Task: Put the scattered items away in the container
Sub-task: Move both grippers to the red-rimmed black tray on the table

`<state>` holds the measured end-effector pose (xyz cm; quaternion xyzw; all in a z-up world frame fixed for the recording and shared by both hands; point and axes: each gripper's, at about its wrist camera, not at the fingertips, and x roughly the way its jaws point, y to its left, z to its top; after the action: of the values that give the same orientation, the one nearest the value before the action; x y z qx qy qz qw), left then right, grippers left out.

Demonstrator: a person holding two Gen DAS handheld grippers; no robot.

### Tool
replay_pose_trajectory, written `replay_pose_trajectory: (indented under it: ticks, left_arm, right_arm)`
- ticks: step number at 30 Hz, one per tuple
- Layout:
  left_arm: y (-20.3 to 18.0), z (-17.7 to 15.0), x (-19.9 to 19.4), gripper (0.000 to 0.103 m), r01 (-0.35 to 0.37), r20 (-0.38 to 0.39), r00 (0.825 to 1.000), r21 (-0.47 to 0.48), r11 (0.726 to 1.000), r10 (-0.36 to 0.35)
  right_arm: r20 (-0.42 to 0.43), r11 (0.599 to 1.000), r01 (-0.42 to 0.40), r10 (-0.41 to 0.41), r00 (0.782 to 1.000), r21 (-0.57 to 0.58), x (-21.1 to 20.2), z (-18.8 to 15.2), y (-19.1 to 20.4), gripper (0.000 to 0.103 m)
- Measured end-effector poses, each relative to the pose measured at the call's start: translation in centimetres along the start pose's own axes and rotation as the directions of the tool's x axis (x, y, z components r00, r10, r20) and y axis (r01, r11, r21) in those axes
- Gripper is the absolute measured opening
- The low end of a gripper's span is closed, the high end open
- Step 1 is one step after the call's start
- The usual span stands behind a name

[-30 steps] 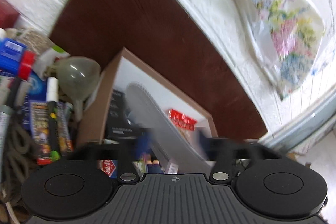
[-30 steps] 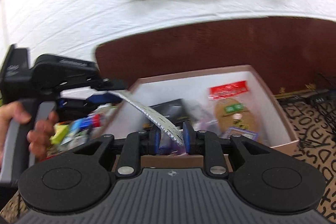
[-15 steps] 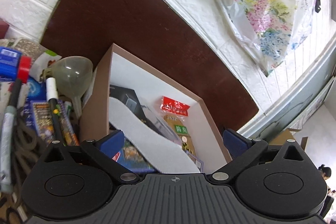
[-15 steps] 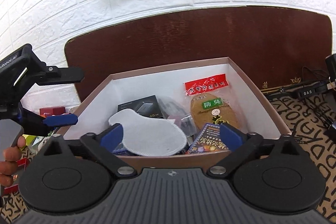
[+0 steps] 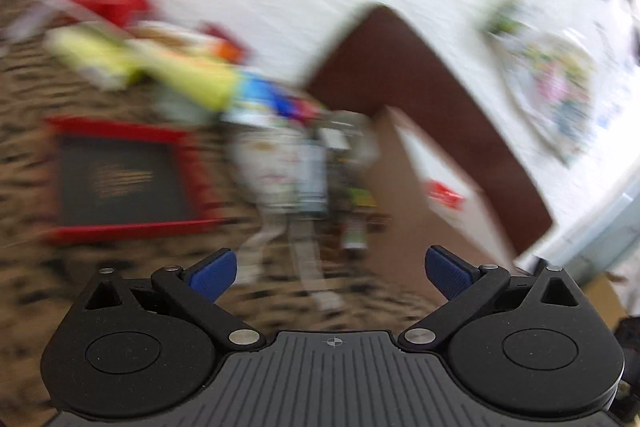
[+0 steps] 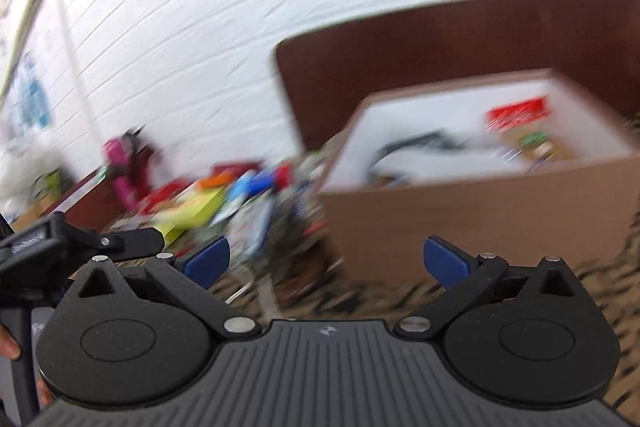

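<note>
Both of my grippers stand wide and hold nothing. My left gripper (image 5: 331, 269) has its blue pads (image 5: 212, 273) far apart over the patterned table (image 5: 80, 287), with the blurred heap of scattered items (image 5: 276, 147) ahead of it — a yellow packet (image 5: 192, 79) and a red-framed dark box (image 5: 116, 179) among them, little else readable. My right gripper (image 6: 326, 261) is just as spread, its jaws opening, nothing between them. The cardboard box (image 6: 480, 203) sits ahead and to the right of it — white inside, a red-labelled packet (image 6: 518, 115) within. In that view the heap lies just beside the box's left wall.
</note>
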<state>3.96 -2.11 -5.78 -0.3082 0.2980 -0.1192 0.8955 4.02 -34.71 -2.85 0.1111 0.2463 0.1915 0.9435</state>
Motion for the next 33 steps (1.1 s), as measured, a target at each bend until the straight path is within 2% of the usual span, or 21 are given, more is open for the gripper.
replay_pose_trajectory:
  ticks: [3,6,11,14,17,22,24,26,29,31,33]
  left_arm:
    - [3.1,0.2,-2.5,0.103,-0.114,0.041,0.993,-0.023,0.993,0.115]
    - [5.0,0.7,-4.2,0.103,-0.181,0.064,0.981,-0.022,0.983,0.182]
    - [6.8,1.0,-4.6,0.103,-0.209,0.081,0.974,-0.035,0.977,0.212]
    - [7.7,1.3,-3.6,0.097,-0.244,0.078,0.966,-0.032,0.969,0.246]
    - [8.7,1.9,-2.7,0.091,-0.272,0.072,0.959,-0.044,0.961,0.275]
    - [10.1,3.3,-1.0,0.078,-0.300,0.046,0.952,-0.046,0.953,0.302]
    - [10.3,3.6,-0.4,0.069,-0.308,0.038,0.950,-0.029,0.951,0.309]
    - [10.4,3.9,0.0,0.056,-0.316,0.031,0.948,-0.017,0.949,0.317]
    - [10.6,4.2,0.5,0.052,-0.309,0.022,0.951,-0.013,0.951,0.309]
    - [10.7,4.4,0.9,0.047,-0.307,0.017,0.952,-0.005,0.952,0.307]
    - [10.8,4.5,1.1,0.043,-0.307,0.010,0.952,0.005,0.952,0.307]
  right_arm:
    - [-0.076,0.999,-0.046,0.045,0.996,-0.012,1.4,-1.6,3.1,0.103]
    - [-0.125,0.996,-0.086,0.082,0.989,-0.025,2.7,-2.8,6.0,0.102]
    - [-0.186,0.993,-0.115,0.108,0.977,-0.030,4.3,-3.7,9.5,0.103]
    - [-0.204,0.992,-0.040,0.016,0.979,-0.116,5.5,-4.0,11.4,0.103]
    - [-0.179,0.975,0.030,-0.071,0.981,-0.220,6.7,-4.1,12.5,0.103]
    - [-0.182,0.978,-0.033,-0.005,0.983,-0.207,9.4,-3.3,12.5,0.101]
    - [-0.192,0.978,-0.046,0.006,0.981,-0.204,10.9,-3.1,12.7,0.094]
    - [-0.216,0.975,-0.074,0.028,0.976,-0.209,12.5,-2.9,13.0,0.084]
    - [-0.260,0.969,-0.124,0.065,0.963,-0.214,14.7,-3.0,13.7,0.062]
    - [-0.279,0.967,-0.135,0.071,0.958,-0.215,16.1,-3.2,14.0,0.058]
    - [-0.289,0.964,-0.135,0.065,0.955,-0.230,17.2,-3.3,14.4,0.045]
